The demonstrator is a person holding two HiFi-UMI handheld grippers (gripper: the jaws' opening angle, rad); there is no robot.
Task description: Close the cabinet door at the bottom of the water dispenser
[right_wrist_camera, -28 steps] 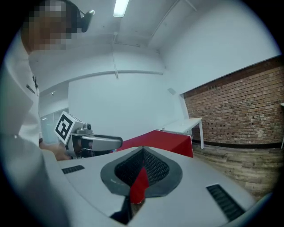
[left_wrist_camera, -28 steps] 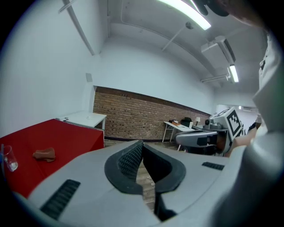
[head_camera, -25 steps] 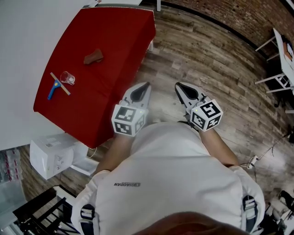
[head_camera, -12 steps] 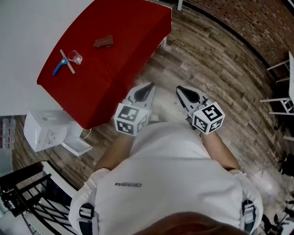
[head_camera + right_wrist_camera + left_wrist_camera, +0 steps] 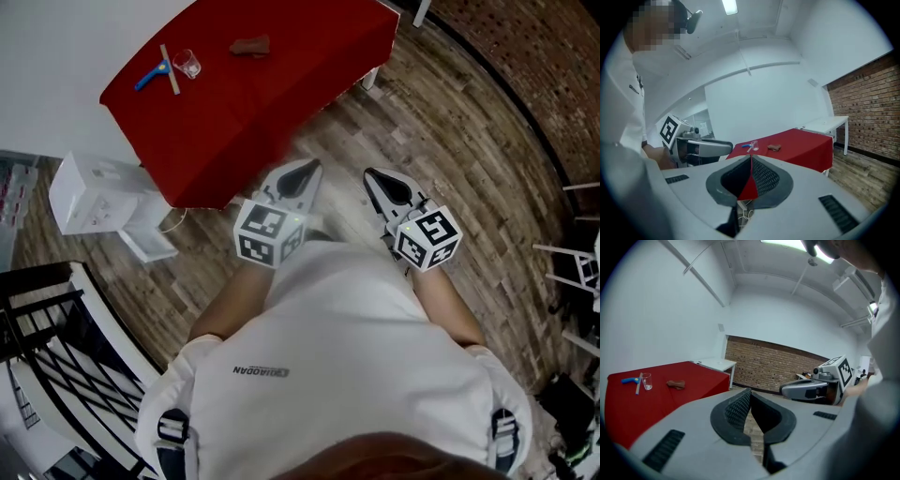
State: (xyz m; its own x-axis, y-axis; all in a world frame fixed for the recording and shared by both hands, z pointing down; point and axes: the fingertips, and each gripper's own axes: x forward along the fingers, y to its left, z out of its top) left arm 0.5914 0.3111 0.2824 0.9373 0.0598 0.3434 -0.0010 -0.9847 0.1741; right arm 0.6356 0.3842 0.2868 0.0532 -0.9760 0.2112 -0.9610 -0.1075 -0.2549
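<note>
Wood-plank floor (image 5: 450, 141) fills most of the head view, w/ a brick wall (image 5: 544, 56) at far right and a red-cloth-covered table (image 5: 281, 103) at top. Task's thing: prob. the white boxy water dispenser (image 5: 94, 192), standing on the floor just left of the table and seen from above. A flat white panel (image 5: 150, 242) juts out low at its front, likely the cabinet door, open.

Nothing done yet, as I judge it: the 2 tools sit close to the person's chest, well apart from the unit. Left gripper (image 5: 305, 169): fingers together at the tips, nothing btwn them. Right gripper (image 5: 380, 178): same, fingers together, empty. Left to do: reach the panel and push it shut.

Hard to tell: whether that panel really is the door, and its hinge side. Neither gripper view shows the dispenser.
</note>
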